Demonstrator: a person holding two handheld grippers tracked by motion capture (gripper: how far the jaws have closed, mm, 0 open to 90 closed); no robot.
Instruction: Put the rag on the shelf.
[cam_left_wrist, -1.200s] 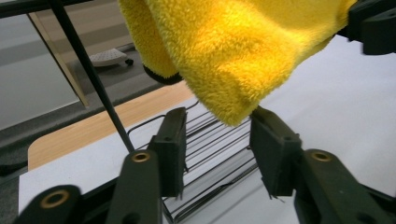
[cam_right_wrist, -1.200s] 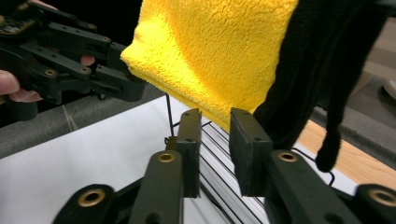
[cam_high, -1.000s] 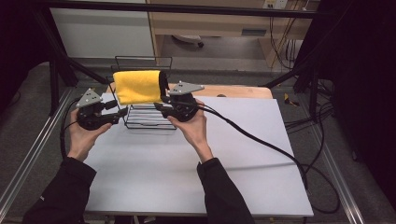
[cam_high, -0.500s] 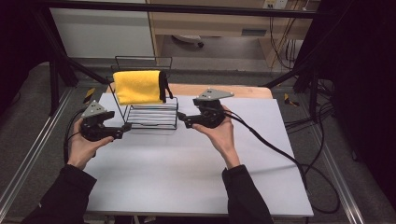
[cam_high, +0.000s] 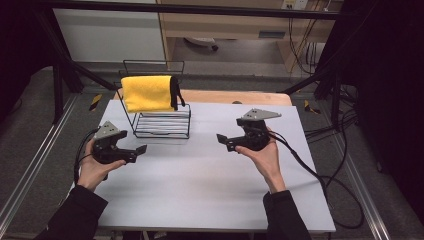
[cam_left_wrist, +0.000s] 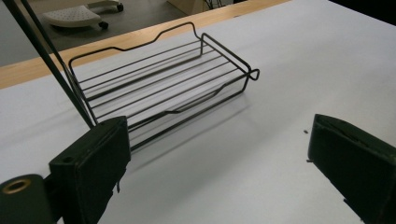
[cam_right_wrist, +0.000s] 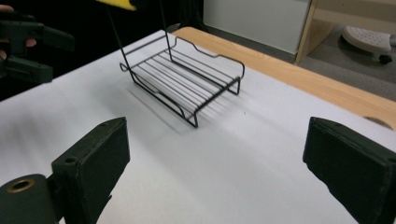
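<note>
A yellow cloth (cam_high: 147, 92) hangs folded over the top bar of a black wire rack (cam_high: 162, 125) at the back left of the white table (cam_high: 210, 190). My left gripper (cam_high: 136, 153) is held low, in front and to the left of the rack, open and empty. My right gripper (cam_high: 225, 142) hovers to the right of the rack, also open and empty. In the left gripper view the rack's tray (cam_left_wrist: 163, 88) lies ahead between wide jaws. The right gripper view shows the rack (cam_right_wrist: 182, 79), the cloth's edge (cam_right_wrist: 116, 3) and the left gripper (cam_right_wrist: 28, 46) far off.
A wooden strip (cam_high: 240, 97) runs along the table's far edge. Black frame bars (cam_high: 65, 65) and cables (cam_high: 320, 175) flank the table. White tabletop spreads between and in front of the two hands.
Both grippers have drawn back from the rack and cloth, toward the person and apart, the right one farther right. The cloth stays hung on the rack.
</note>
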